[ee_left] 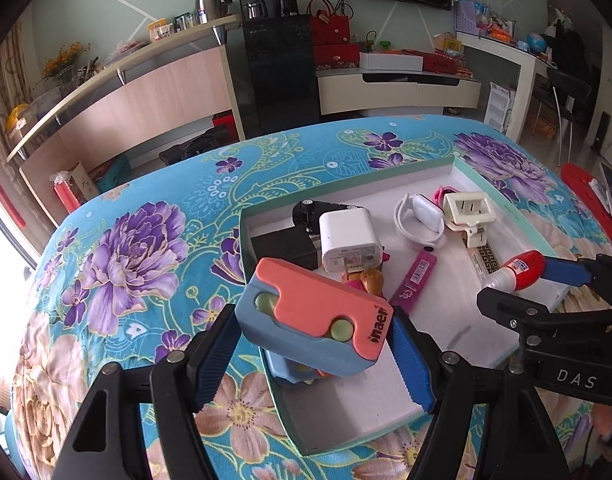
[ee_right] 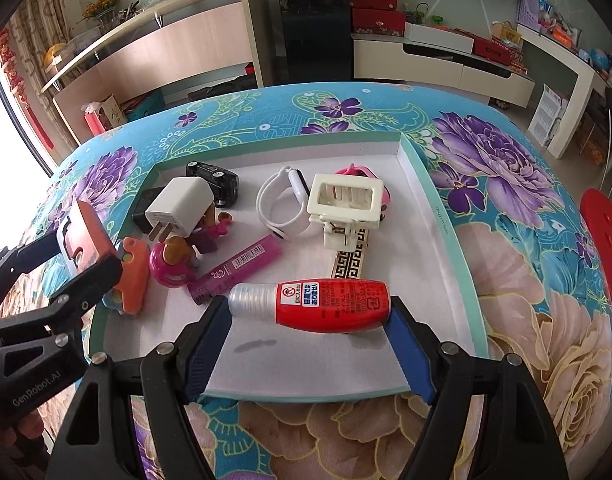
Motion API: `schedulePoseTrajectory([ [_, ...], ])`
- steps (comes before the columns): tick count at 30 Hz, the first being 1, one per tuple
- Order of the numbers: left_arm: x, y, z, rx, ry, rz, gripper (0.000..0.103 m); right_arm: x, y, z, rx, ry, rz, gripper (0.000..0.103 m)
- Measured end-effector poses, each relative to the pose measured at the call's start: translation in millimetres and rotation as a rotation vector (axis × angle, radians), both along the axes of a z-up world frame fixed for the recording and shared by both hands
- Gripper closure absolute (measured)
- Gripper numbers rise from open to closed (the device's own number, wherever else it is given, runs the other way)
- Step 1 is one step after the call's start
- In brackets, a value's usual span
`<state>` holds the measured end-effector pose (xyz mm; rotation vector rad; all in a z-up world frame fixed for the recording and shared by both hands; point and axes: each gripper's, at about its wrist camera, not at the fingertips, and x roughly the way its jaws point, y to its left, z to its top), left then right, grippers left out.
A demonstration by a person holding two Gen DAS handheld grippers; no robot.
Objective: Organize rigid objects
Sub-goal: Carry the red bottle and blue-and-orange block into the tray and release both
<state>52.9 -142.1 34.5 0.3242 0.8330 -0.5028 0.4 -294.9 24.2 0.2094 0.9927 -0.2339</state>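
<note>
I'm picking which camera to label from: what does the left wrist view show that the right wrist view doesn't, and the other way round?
Only the left wrist view shows the face of the pink-and-blue case held in the left hand-held gripper, with its two green knobs and black lettering.

Only the right wrist view shows the red bottle lengthwise with its label, clamped in the right hand-held gripper, and the toy figure on its pink base.

Both show the tray, white charger, cream clip and magenta strip.
</note>
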Motion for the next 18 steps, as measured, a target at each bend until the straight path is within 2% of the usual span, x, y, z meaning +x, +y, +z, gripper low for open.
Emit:
schedulePoseTrajectory([
  [6,-10.4,-6.3,-11.1,0.037,0.016,-0.027,0.027,-3.5,-1.4,-3.0,0.006,0.010,-0.001,0.025],
  [18,-9.5,-7.3,-14.7,0.042,0.036,-0.025,0.027,-3.5,0.9,-7.8,0.008,0.025,0.009,0.025],
])
